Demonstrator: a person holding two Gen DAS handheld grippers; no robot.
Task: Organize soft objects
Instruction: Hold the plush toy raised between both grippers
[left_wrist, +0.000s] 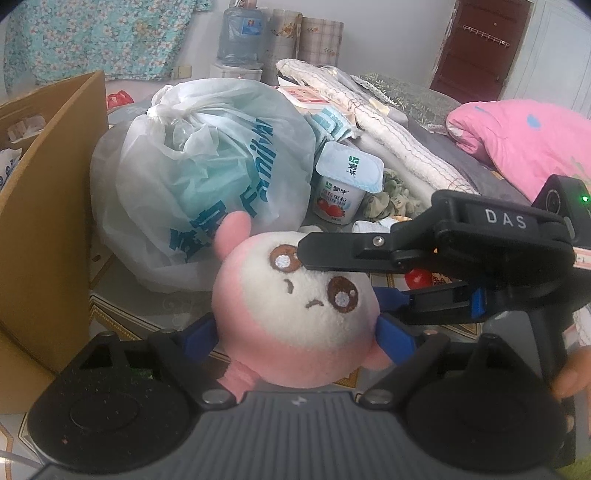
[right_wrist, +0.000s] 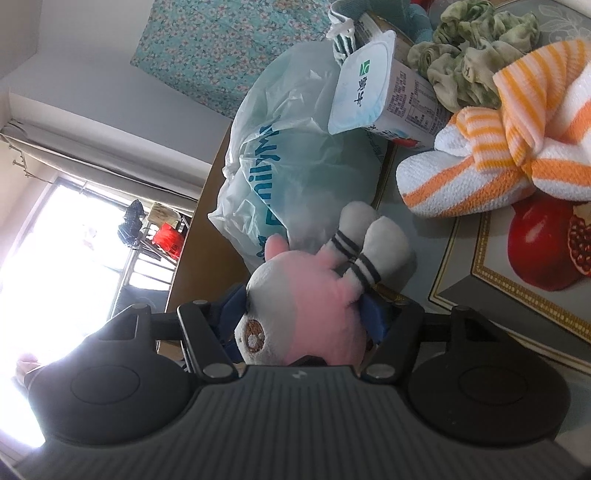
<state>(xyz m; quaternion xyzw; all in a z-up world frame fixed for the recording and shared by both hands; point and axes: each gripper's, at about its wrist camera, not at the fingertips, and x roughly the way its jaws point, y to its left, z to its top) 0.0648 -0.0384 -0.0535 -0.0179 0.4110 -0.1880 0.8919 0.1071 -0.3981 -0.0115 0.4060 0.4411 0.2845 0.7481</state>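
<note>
Both grippers I ran, left gripper (left_wrist: 295, 334) and right gripper (right_wrist: 303, 314), clamped one plush doll (left_wrist: 291, 314), pink-and-cream, round-headed, brown embroidered eyes, frowning mouth.

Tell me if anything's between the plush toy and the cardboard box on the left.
Nothing visible blocks it. The plush toy is held by both the left gripper and right gripper. The cardboard box stands just left; the white plastic bag sits behind, not between.

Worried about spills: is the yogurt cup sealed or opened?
Sealed: the yogurt cup stands upright with its foil lid flat and intact across the top.
</note>
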